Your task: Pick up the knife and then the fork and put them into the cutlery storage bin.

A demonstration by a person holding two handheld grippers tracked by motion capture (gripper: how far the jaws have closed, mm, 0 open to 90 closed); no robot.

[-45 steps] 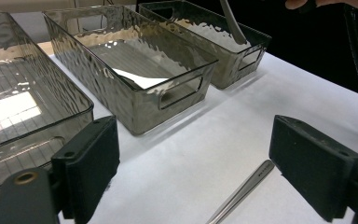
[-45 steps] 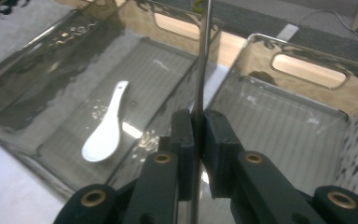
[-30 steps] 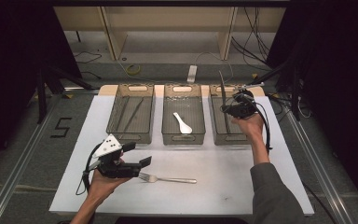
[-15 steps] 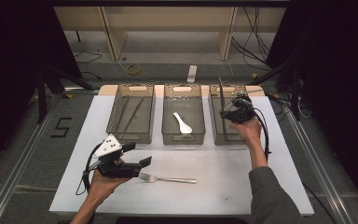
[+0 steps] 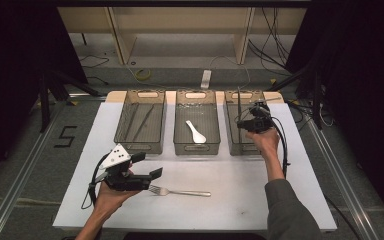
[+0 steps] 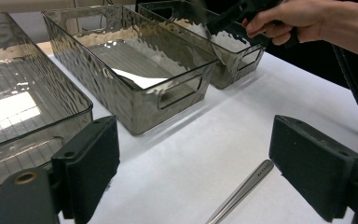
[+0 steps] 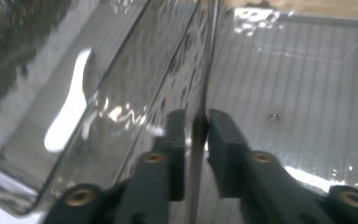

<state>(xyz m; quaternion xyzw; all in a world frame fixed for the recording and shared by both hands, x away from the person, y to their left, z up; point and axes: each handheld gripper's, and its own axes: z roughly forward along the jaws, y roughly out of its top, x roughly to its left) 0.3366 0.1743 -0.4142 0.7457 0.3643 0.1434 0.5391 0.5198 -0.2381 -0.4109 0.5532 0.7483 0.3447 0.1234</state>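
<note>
My right gripper point(image 5: 242, 123) hovers over the right bin point(image 5: 240, 148), near its left wall. A thin dark utensil point(image 5: 238, 102) stands upright between its jaws. In the right gripper view this dark strip point(image 7: 198, 135) runs down the narrow gap of my right gripper point(image 7: 196, 116). The jaws have just been opening, and a sliver of space shows beside the strip. My left gripper point(image 5: 149, 165) rests low on the white mat, jaws wide open. A steel fork point(image 5: 180, 191) lies just ahead of it. Its handle point(image 6: 242, 191) runs between the jaws of my left gripper point(image 6: 198, 140), touching neither.
Three clear grey bins stand in a row at the back of the white mat point(image 5: 230, 210). The left bin point(image 5: 139, 148) holds thin dark sticks point(image 5: 142, 120). A white spoon point(image 5: 196, 132) lies in the middle bin point(image 5: 196, 148). A cable point(image 5: 283, 150) hangs beside the right forearm.
The upright utensil and right hand have shifted only slightly over the right bin. The left gripper and the fork have kept still.
</note>
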